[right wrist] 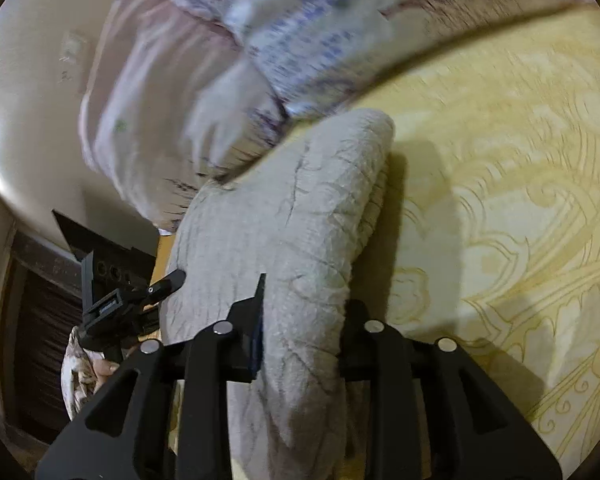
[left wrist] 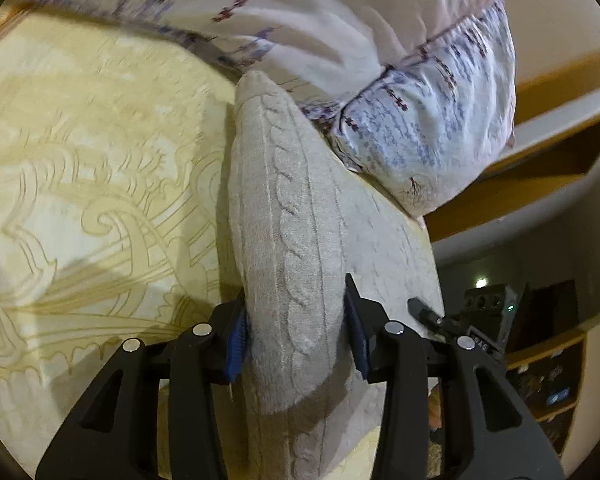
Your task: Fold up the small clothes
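A grey cable-knit garment [left wrist: 288, 216] lies folded over on the yellow patterned bed cover [left wrist: 80, 184]. My left gripper [left wrist: 296, 320] is shut on a thick fold of it, blue pads pressing both sides. In the right wrist view the same grey knit [right wrist: 300, 216] runs between the fingers of my right gripper [right wrist: 304, 312], which is shut on its bunched fold. The right gripper's tip also shows in the left wrist view [left wrist: 424, 312], and the left gripper's tip in the right wrist view [right wrist: 160, 288], each at the garment's other edge.
A white pillow with blue and red floral print [left wrist: 420, 136] lies just behind the garment, also in the right wrist view [right wrist: 228, 72]. The bed edge and wooden shelves [left wrist: 548, 376] are at the right. The yellow cover [right wrist: 520, 200] spreads wide beside the garment.
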The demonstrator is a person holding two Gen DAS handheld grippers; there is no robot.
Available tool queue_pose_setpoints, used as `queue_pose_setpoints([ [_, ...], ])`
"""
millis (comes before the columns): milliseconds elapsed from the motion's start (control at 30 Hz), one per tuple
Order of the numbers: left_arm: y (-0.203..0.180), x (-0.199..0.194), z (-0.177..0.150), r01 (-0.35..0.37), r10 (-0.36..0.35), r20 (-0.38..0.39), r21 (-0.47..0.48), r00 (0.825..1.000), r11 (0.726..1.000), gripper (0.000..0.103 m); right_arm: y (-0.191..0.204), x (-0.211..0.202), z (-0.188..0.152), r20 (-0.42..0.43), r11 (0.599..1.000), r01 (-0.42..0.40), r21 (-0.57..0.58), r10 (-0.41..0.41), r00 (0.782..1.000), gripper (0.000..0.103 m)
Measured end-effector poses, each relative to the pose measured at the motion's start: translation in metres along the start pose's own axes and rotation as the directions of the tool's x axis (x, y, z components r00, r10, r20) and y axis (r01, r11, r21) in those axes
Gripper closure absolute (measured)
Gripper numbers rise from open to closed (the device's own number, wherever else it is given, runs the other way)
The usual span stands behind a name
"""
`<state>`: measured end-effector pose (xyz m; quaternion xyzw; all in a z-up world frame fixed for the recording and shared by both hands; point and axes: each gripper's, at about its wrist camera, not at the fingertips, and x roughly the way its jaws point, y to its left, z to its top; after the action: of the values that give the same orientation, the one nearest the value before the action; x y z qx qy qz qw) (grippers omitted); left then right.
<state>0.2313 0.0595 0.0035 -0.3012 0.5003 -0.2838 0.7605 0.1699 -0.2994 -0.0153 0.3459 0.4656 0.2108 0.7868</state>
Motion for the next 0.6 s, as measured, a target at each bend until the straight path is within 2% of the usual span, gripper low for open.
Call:
queue_pose_setpoints([
  [67,-0.002,0.001,-0.001,-0.01,0.01,0.006,0.007,1.0,1.0,0.055,-0.002,-0.001,0.001,-0.008,1.0,0.003,0.011,-0.003,1.0,0.062],
  [233,-0.015,-0.013,-0.002,-0.091,0.087,0.052,0.068,0.995,0.994,0.051,-0.01,-0.018,0.013,0.062,0.998,-0.007,0.06,0.004,0.998,0.056],
  [333,-0.033,-0.036,-0.004,-0.171,0.142,0.176,0.156,0.974,0.973,0.047,-0.016,-0.021,0.025,0.091,0.996,-0.008,0.087,0.001,0.996,0.056],
  [433,-0.059,-0.043,-0.012,-0.2,0.137,0.24,0.263,0.961,0.944,0.043,-0.016,-0.018,0.033,0.107,0.996,0.005,0.084,-0.014,0.994,0.057],
  [533,-0.088,-0.029,-0.025,-0.223,0.137,0.235,0.394,0.962,0.892,0.039,-0.01,-0.012,0.035,0.117,0.999,0.038,0.038,-0.042,0.992,0.09],
  [600,-0.099,-0.018,-0.032,-0.235,0.149,0.216,0.455,0.965,0.859,0.039,-0.002,-0.013,0.035,0.153,0.997,0.083,-0.013,-0.08,0.985,0.094],
])
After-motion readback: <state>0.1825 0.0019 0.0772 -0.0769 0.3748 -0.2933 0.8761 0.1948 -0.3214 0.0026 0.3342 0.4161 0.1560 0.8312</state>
